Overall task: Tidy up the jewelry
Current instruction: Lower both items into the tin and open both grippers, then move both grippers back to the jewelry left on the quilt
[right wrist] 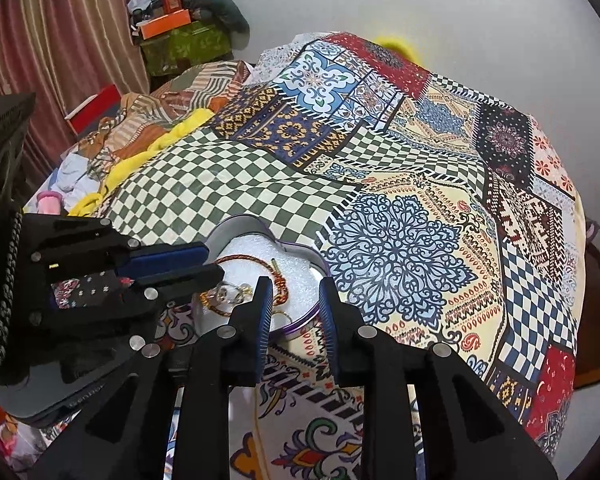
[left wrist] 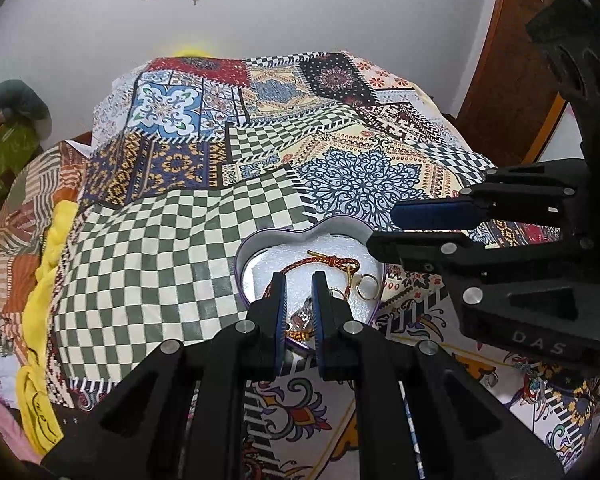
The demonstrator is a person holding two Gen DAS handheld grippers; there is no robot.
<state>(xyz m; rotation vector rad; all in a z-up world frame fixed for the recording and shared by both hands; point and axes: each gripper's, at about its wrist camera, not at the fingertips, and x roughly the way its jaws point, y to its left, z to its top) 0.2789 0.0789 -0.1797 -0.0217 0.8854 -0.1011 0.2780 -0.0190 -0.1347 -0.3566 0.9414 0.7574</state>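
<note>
A: Left gripper (left wrist: 299, 280), jaws nearly shut and seemingly empty, hangs over the heart-shaped tin (left wrist: 256, 242).

B: Right gripper (right wrist: 294, 282) stands open, empty. The red cord bracelet (right wrist: 252, 259) lies crosswise just ahead, between both, neither clearly nearer.

A home bedroom: patchwork bedspread (right wrist: 380, 168), curtain (right wrist: 60, 40) (striped), piled clothes (right wrist: 84, 176).
</note>
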